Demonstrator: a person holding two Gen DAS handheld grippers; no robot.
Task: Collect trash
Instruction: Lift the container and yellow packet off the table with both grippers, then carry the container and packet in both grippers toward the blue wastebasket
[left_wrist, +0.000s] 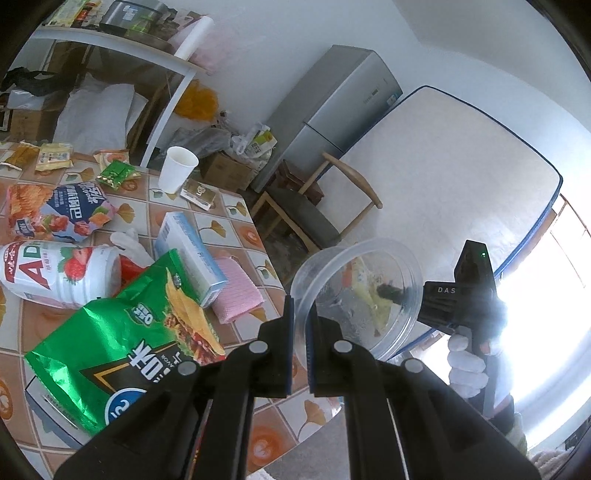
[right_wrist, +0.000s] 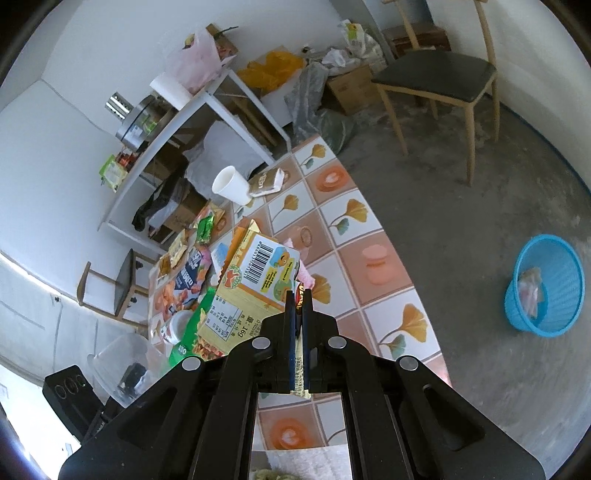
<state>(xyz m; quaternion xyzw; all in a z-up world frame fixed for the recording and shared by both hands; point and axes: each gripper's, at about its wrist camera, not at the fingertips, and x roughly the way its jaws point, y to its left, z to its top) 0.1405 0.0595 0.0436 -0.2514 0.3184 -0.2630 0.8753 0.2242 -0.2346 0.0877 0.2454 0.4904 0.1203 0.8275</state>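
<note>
- Right hand-held gripper (right_wrist: 299, 299): jaws closed on the edge of a flattened yellow carton (right_wrist: 255, 291) with a barcode; the carton is lifted and tilted above the bench.
- Bench (right_wrist: 369, 295): tiled pattern of leaves and orange motifs; clutter lies on its far and left parts.
- White paper cup (right_wrist: 231, 184) lies tipped near the far corner, touching a brown box (right_wrist: 266, 181).
- Green snack bag (right_wrist: 192, 328) sits beneath the carton, a white bottle (right_wrist: 177, 325) just beside it.
- Clear plastic container (right_wrist: 118, 358) appears lower left, above the other hand-held gripper (right_wrist: 70, 391).
- Blue basket (right_wrist: 546, 288) stands on the floor, well apart from the bench, with scraps inside.
- Wooden chair (right_wrist: 436, 77) stands beyond.
</note>
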